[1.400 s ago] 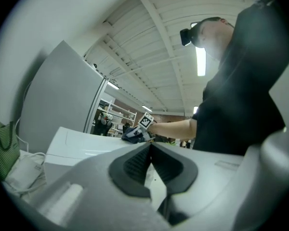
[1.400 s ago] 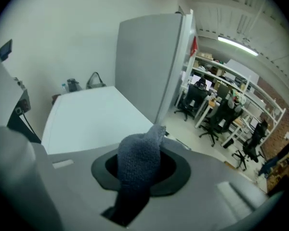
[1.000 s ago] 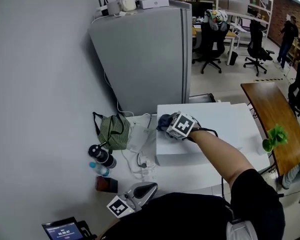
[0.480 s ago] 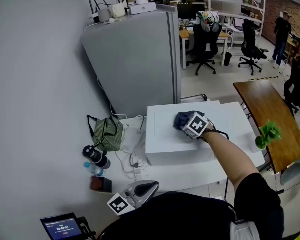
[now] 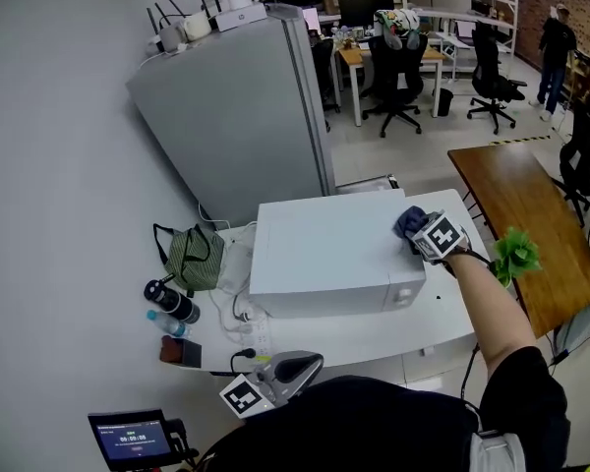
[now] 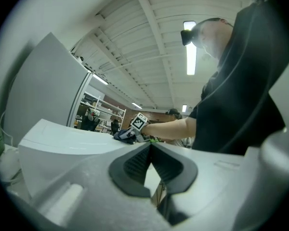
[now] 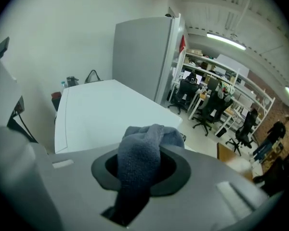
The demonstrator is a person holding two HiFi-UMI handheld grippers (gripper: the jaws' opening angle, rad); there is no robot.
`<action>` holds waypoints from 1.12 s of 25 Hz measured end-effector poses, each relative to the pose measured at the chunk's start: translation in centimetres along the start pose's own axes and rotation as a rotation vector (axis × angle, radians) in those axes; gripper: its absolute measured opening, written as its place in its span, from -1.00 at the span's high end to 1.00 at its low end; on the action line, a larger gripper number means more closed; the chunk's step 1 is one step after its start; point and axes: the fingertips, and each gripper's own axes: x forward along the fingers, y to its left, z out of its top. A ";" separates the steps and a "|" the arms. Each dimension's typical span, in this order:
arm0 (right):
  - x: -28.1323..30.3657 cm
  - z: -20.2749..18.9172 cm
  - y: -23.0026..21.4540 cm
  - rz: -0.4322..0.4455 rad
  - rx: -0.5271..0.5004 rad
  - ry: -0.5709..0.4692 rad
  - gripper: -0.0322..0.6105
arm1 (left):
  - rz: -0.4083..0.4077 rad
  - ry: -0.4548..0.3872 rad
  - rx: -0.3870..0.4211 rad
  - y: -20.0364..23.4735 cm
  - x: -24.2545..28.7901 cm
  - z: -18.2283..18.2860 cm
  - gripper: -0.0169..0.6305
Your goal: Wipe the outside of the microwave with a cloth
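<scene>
From the head view, the white microwave point(image 5: 320, 254) sits mid-frame on a white counter point(image 5: 354, 334), and the right gripper point(image 5: 425, 236) is at its top's three o'clock corner, pressing a dark blue-grey cloth point(image 5: 409, 221) onto that top. The left gripper point(image 5: 293, 370) hangs at six o'clock, close to the person's dark shirt, well apart from the microwave. A grey fridge point(image 5: 226, 116) stands at eleven o'clock, a green striped bag point(image 5: 184, 257) lies at the microwave's nine o'clock, and a wooden table point(image 5: 516, 205) with a green plant point(image 5: 512, 254) is at three o'clock. In the left gripper view, the left gripper point(image 6: 150, 146) has its dark pads meeting at the tips with nothing between them; beyond, toward ten o'clock, the microwave point(image 6: 62, 141) shows with the right gripper's marker cube point(image 6: 138, 122) and cloth point(image 6: 123, 134) on its top. In the right gripper view, the right gripper point(image 7: 139, 165) is clenched on the cloth point(image 7: 147, 141), which bunches up out of the jaws; the microwave's top point(image 7: 106, 112) stretches toward eleven o'clock, the fridge point(image 7: 139, 57) behind it.
</scene>
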 end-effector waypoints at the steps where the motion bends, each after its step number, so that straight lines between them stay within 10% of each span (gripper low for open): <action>1: -0.2 0.9 0.7 -0.004 -0.021 -0.012 0.66 | 0.008 -0.010 0.001 0.3 -0.5 0.2 0.94; 9: 3.5 18.9 24.2 0.276 -0.263 -0.205 0.66 | 0.058 -0.084 0.026 3.5 -9.4 2.5 0.94; 14: 9.3 23.2 34.7 0.338 -0.388 -0.126 0.66 | 0.085 -0.074 0.011 4.7 -14.3 2.3 0.94; 21: 7.9 17.7 29.7 0.306 -0.343 -0.064 0.66 | 0.073 -0.072 0.011 4.6 -13.2 2.6 0.94; 28: -0.8 3.1 12.4 0.144 -0.136 -0.023 0.66 | -0.030 -0.029 0.025 1.1 -4.9 1.3 0.94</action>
